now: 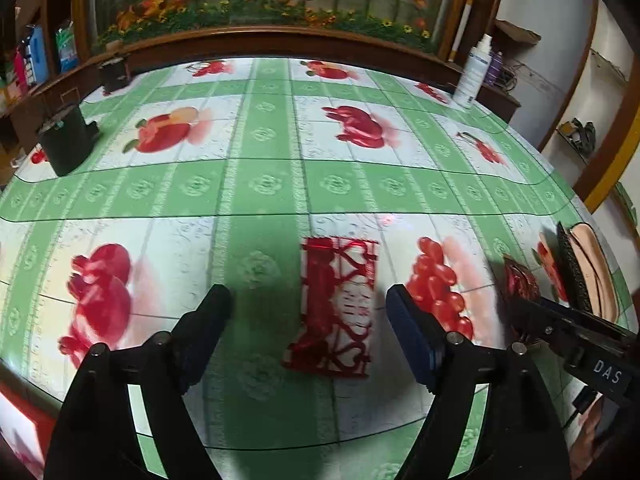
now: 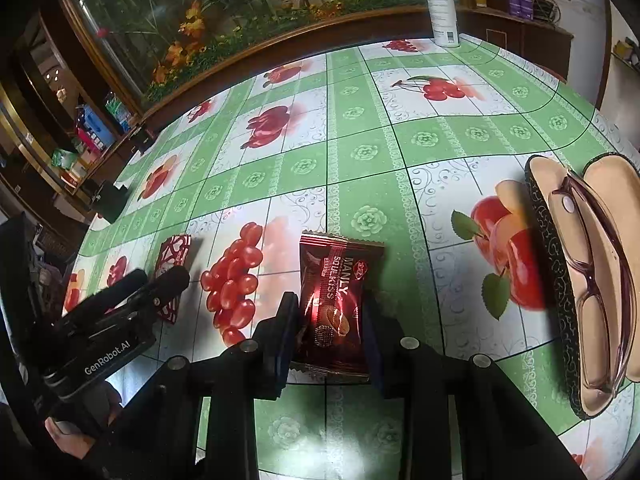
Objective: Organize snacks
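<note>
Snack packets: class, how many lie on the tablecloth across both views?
2. The red-and-white packet lies flat between the open left tool's fingers, untouched. The dark red packet sits gripped in the right tool. Others may lie out of view.

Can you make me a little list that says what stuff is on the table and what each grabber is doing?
table: green and white cloth with fruit pictures
left gripper: jaws wide open, red and white snack packet lying flat between them, not pressed
right gripper: jaws closed on the dark red snack packet
glasses: lying in an open glasses case, to the right of the dark red packet
spray bottle: standing at the far edge
black boxes: two, far left side
snacks seen: two
</note>
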{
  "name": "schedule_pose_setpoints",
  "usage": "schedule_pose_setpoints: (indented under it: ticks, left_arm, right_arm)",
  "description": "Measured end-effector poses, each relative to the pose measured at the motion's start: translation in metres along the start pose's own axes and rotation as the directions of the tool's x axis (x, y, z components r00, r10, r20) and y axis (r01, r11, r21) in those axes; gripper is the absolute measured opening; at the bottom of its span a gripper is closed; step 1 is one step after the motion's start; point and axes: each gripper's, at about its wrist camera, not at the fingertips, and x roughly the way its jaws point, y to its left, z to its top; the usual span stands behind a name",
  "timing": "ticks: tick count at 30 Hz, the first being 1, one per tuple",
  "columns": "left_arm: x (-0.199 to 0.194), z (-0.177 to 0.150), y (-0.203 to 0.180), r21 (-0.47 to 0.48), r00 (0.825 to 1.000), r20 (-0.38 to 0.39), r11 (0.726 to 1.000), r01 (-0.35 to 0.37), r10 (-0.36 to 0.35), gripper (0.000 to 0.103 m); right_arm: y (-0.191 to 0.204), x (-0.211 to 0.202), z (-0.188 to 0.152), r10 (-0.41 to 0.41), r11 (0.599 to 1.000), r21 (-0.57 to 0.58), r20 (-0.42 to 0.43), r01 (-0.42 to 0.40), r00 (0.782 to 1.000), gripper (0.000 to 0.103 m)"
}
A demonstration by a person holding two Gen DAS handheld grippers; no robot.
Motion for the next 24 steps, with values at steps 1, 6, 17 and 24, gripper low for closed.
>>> schedule_pose_setpoints:
  ticks: [1,6,17,24]
  left_arm:
    - [0.001,0.000,0.000,0.007,0.999,-0.006,0.999,-0.031,0.031,0.080]
    - [0.006,0.005,-0.022,0.108,0.987,-0.030,0.982,-0.153,0.157,0.081]
    - [0.002,0.003,-0.034,0.175,0.985,-0.017,0.971,-0.164,0.170,0.026]
    - [-0.038,-0.031,-0.019,0.144,0.988,-0.034,0.979,-0.143,0.150,0.022]
  right_arm:
    - [0.000,0.001,0.001,0.001,1.000,-0.002,0.000,-0.001,1.000,0.033]
    - [-0.001,0.001,0.001,0.006,1.000,0.002,0.002,-0.006,1.000,0.033]
    - [-0.005,0.001,0.002,0.032,0.999,0.023,0.004,-0.032,0.999,0.032]
    - [-0.005,0.002,0.001,0.072,0.997,0.021,0.004,-0.072,0.997,0.032]
